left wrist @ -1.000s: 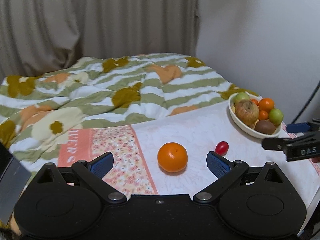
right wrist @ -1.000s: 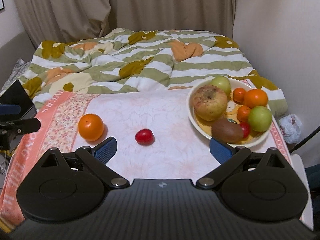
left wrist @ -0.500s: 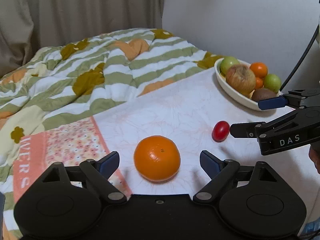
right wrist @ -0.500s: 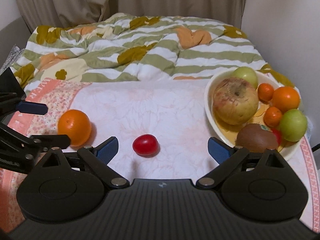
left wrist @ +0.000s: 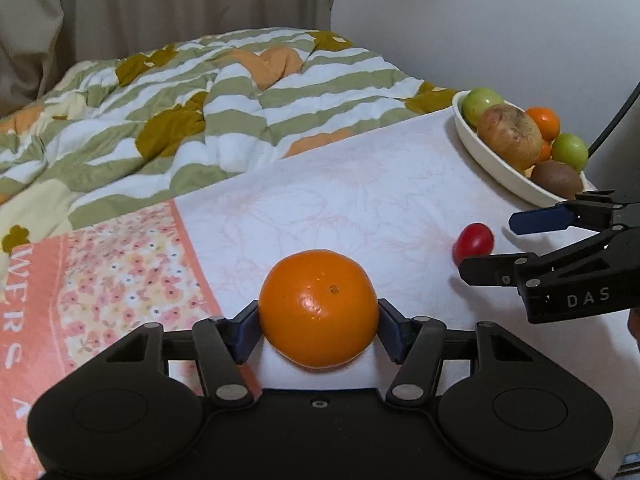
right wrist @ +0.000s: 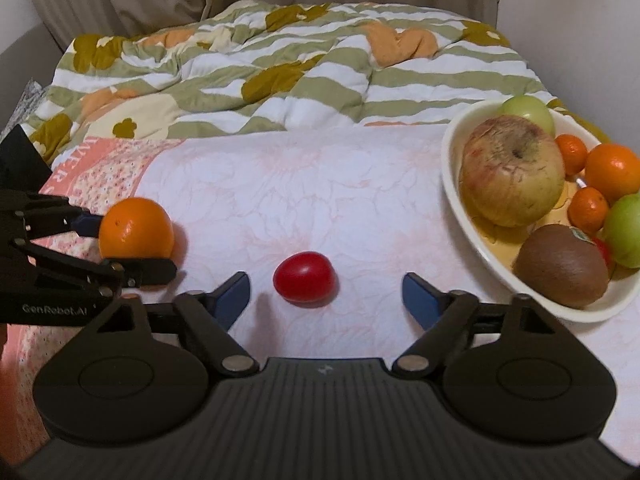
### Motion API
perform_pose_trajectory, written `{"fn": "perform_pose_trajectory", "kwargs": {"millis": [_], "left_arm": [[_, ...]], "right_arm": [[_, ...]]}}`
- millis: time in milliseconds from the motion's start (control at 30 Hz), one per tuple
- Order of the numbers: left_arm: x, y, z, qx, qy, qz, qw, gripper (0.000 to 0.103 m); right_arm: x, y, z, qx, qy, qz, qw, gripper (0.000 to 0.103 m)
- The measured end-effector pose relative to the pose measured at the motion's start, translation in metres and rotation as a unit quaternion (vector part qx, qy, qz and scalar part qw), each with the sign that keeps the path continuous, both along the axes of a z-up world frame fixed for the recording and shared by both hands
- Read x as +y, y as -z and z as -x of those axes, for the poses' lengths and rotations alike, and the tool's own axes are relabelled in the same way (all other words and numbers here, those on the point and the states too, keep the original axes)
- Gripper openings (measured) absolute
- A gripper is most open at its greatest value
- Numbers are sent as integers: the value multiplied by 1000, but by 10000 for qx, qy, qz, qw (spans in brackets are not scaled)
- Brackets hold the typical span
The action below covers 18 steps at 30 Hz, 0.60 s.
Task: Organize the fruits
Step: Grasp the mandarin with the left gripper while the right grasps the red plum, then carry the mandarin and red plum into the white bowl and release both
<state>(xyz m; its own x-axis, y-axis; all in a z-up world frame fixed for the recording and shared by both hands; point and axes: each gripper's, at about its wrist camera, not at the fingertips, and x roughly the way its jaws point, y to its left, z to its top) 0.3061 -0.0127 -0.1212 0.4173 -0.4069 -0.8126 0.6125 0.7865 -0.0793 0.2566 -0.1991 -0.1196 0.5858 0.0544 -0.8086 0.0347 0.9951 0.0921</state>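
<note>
My left gripper (left wrist: 318, 330) is shut on the orange (left wrist: 319, 307), which rests on the white floral cloth; the orange also shows at the left of the right wrist view (right wrist: 136, 227), between the left gripper's fingers. My right gripper (right wrist: 326, 298) is open, with a small red tomato (right wrist: 304, 282) on the cloth between and just ahead of its fingertips, untouched. The tomato (left wrist: 473, 241) also shows at the right of the left wrist view, beside the right gripper's fingers (left wrist: 538, 220). A white oval bowl (right wrist: 456, 196) at the right holds several fruits.
The bowl holds a large blemished apple (right wrist: 512, 170), a kiwi (right wrist: 562, 266), green fruits and small oranges. A rumpled striped duvet (right wrist: 280, 68) lies behind the cloth. A pink floral border (left wrist: 112, 268) runs along the left. Curtains and a wall stand behind.
My left gripper has moved forward and shut on the orange. My right gripper has come closer to the tomato, which now lies between its open fingers.
</note>
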Motion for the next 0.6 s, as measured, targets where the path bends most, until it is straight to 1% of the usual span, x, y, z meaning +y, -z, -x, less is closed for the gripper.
{"fn": "perform_pose_trajectory", "kwargs": {"millis": [100, 333, 367, 433, 600], "left_arm": [[3, 0, 0, -31, -12, -18, 10000, 64], [10, -1, 2, -93, -138, -68, 9998, 64], [11, -1, 3, -106, -158, -72, 9998, 64], [13, -1, 3, -134, -212, -79, 9997, 63], [20, -7, 8, -231, -362, -11, 9991, 63]], "right_arm": [[2, 4, -2, 45, -44, -21, 10000, 82], [8, 6, -6, 11, -169, -16, 9999, 73], [8, 6, -6, -1, -192, -25, 9998, 69], [9, 6, -7, -20, -235, -12, 9997, 51], [10, 1, -6, -103, -235, -6, 9997, 50]]}}
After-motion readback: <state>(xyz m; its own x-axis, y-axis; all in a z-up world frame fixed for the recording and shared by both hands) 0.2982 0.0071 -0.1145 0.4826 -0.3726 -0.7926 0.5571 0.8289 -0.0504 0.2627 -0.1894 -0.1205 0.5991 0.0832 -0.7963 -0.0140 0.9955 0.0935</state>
